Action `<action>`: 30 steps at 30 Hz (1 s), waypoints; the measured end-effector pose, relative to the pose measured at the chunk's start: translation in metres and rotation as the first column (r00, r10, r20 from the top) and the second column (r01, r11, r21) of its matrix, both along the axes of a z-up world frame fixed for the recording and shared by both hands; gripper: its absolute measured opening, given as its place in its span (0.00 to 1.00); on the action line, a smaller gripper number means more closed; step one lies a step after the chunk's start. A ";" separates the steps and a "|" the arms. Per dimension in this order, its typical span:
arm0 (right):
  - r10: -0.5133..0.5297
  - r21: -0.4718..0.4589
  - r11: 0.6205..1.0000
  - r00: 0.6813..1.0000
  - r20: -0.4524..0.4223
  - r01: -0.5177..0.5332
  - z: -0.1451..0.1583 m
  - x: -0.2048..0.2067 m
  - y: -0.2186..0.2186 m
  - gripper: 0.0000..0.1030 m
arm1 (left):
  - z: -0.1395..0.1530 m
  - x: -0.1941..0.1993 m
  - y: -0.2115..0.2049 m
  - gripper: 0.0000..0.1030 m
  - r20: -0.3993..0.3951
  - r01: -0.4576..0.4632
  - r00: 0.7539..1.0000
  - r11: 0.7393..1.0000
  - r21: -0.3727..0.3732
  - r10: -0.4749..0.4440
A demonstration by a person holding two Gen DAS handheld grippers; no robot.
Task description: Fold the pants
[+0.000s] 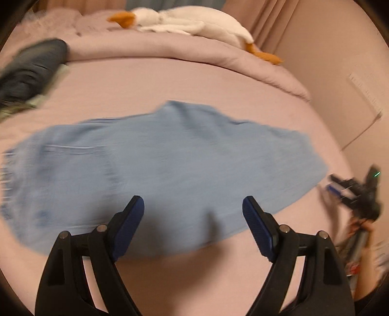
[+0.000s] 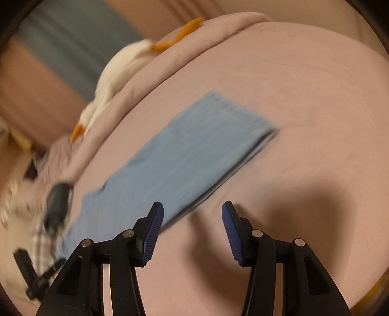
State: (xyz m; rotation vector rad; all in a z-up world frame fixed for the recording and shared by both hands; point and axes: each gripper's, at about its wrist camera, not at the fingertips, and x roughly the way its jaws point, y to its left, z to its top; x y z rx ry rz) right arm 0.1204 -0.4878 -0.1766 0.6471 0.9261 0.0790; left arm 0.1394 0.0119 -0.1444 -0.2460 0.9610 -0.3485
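Note:
Light blue pants [image 1: 158, 170] lie folded lengthwise and flat on the pink bed sheet [image 1: 194, 80]. In the right wrist view the pants [image 2: 184, 155] run diagonally, with stacked layers showing along their right edge. My left gripper [image 1: 193, 209] is open and empty, hovering above the near edge of the pants. My right gripper [image 2: 192, 214] is open and empty, hovering just past the pants' near right edge. In the left wrist view the right gripper [image 1: 352, 192] shows blurred at the far right. Both views are motion-blurred.
A white plush goose [image 1: 189, 21] with orange beak and feet lies on a rolled pink duvet [image 1: 218, 56] at the far side. A dark blue garment [image 1: 31, 65] sits at the left. A wall [image 1: 328, 73] lies to the right.

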 end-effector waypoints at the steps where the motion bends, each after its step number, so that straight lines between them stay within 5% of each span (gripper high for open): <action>1: -0.019 0.019 1.000 1.000 -0.004 0.019 -0.003 0.003 -0.005 0.49 | -0.001 0.008 -0.009 0.81 -0.014 0.011 1.000 0.999 -0.033 -0.011; 11: -0.159 0.217 0.964 0.987 -0.004 0.156 -0.030 0.043 -0.031 0.48 | -0.019 0.063 -0.098 0.81 -0.102 0.080 0.990 0.980 -0.183 -0.100; 12: -0.165 0.211 0.964 0.986 0.010 0.160 -0.030 0.044 -0.032 0.44 | -0.023 0.067 -0.103 0.80 -0.120 0.078 0.987 0.974 -0.212 -0.105; 14: -0.179 0.173 0.970 0.984 0.017 0.173 -0.030 0.049 -0.030 0.16 | -0.031 0.073 -0.109 0.80 -0.154 0.067 0.982 0.965 -0.255 -0.109; 16: -0.194 0.190 0.964 0.981 0.023 0.186 -0.032 0.046 -0.034 0.14 | -0.043 0.079 -0.115 0.78 -0.193 0.053 0.976 0.965 -0.256 -0.105; 20: -0.119 0.025 0.993 0.985 0.127 0.117 0.004 0.046 -0.013 0.13 | -0.041 0.078 -0.110 0.78 -0.190 0.060 0.975 0.960 -0.272 -0.115; 24: 0.097 -0.163 0.985 0.956 0.277 -0.053 0.063 0.044 0.045 0.12 | -0.040 0.076 -0.085 0.76 -0.222 -0.001 0.971 0.928 -0.374 -0.089; 30: 0.442 -0.408 0.860 0.846 0.297 -0.307 0.082 0.023 0.167 0.13 | -0.028 0.056 -0.039 0.85 -0.193 -0.101 0.981 0.808 -0.580 -0.015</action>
